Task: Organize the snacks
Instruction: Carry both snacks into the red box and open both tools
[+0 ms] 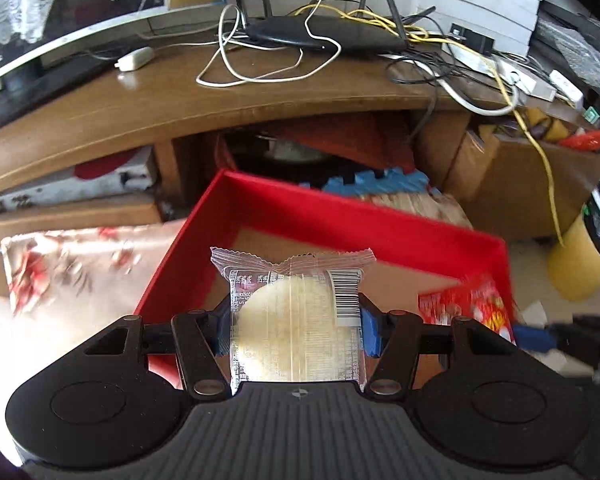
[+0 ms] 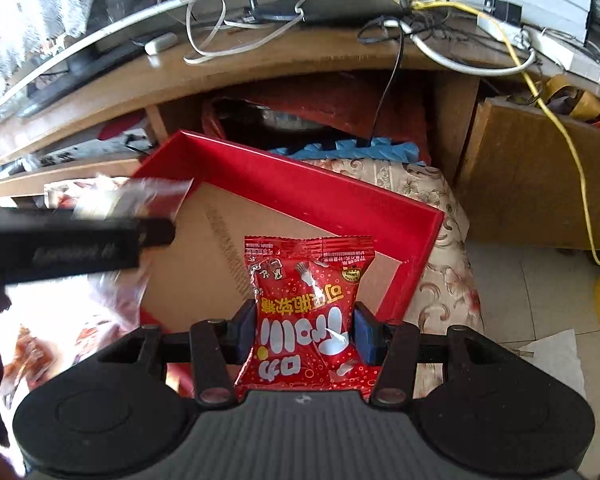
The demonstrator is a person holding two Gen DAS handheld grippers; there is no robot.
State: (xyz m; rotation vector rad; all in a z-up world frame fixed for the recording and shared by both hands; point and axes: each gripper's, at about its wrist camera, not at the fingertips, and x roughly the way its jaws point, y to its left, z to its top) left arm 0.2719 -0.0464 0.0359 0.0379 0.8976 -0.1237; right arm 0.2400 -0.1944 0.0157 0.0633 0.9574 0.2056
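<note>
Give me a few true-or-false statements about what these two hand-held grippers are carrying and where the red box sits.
1. The left hand-held gripper holds a clear packet with a round pale cake. True.
2. The right hand-held gripper is empty. False: it grips a red candy packet.
3. The red box already holds several snacks. False: its brown cardboard floor looks bare.
4. A black router with antennas sits on the wooden desk. True.
5. The box stands on the desk. False: it sits lower, in front.
</note>
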